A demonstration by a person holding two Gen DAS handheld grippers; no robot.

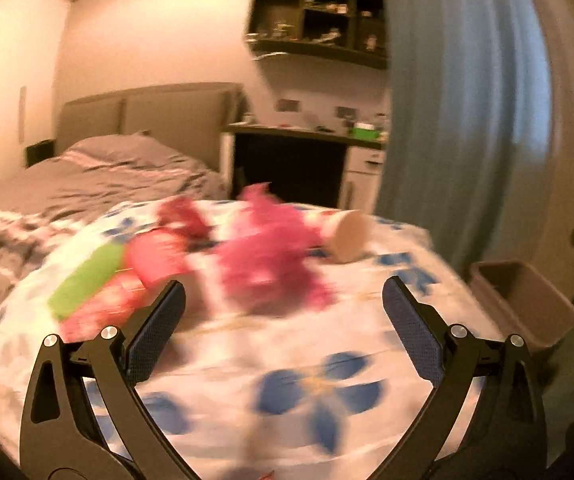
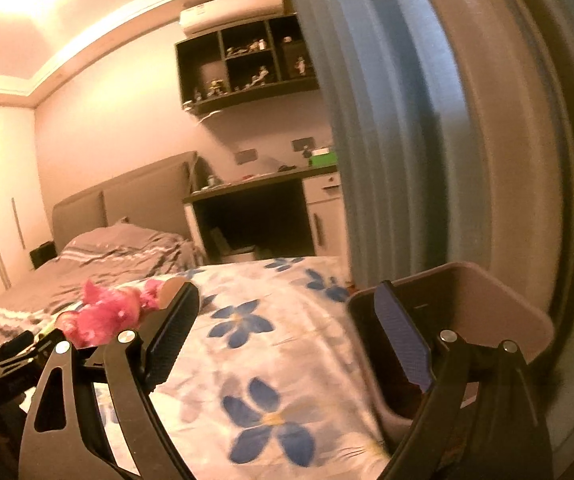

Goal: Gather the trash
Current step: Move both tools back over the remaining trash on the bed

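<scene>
Trash lies on a white cloth with blue flowers (image 1: 287, 360) over the bed end: a crumpled pink wrapper (image 1: 271, 264), a pink and green package (image 1: 111, 276), a darker red piece (image 1: 183, 212) and a tan paper cup on its side (image 1: 351, 240). The left view is blurred. My left gripper (image 1: 283, 296) is open and empty, just short of the pink wrapper. My right gripper (image 2: 287, 300) is open and empty, its right finger over a brown bin (image 2: 487, 312) beside the bed. The pink wrapper (image 2: 107, 312) shows at the left of the right wrist view.
The brown bin (image 1: 523, 300) stands on the floor right of the bed. A blue-grey curtain (image 1: 459, 112) hangs behind it. A grey striped duvet (image 1: 67, 188) and headboard lie beyond, with a desk (image 1: 307, 152) and wall shelves (image 1: 319, 20) at the back.
</scene>
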